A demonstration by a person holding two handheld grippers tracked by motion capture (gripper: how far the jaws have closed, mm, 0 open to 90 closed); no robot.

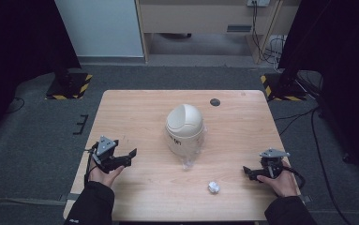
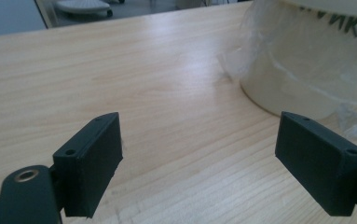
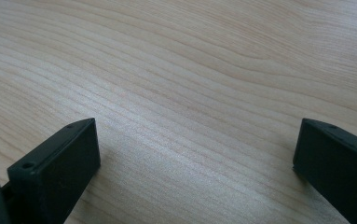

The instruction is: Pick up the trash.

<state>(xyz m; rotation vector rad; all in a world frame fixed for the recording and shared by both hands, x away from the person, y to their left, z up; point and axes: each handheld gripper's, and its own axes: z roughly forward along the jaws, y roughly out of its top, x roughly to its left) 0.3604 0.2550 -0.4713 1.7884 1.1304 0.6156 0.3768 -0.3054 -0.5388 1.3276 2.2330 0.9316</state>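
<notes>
I am holding my left tool (image 1: 131, 153) over the table (image 1: 135, 117) at about eight o'clock from the cream bin (image 1: 184, 129); its jaws are standing wide apart with nothing between them, and in the left gripper view (image 2: 199, 154) I am seeing only bare wood in the gap; the bin is sitting at the middle of the table, upright, with its domed swing lid on top and dark lettering on its side; a clear plastic liner (image 1: 189, 161) is spilling out from under its near edge, crumpled on the wood at six o'clock from the bin; in the left gripper view the bin (image 2: 306, 60) is rising at about one o'clock from my jaws, near but not touching; I am holding my right tool (image 1: 248, 172) at about four o'clock from the bin, well apart from it, jaws likewise spread and empty, pointing toward the middle of the table; the right gripper view (image 3: 197, 163) is showing wood grain between them; a small crumpled white paper ball (image 1: 213, 187) is lying near the front edge, at about eight o'clock from my right tool and apart from it; a small dark round mark (image 1: 215, 102) is sitting on the table near the far edge.
</notes>
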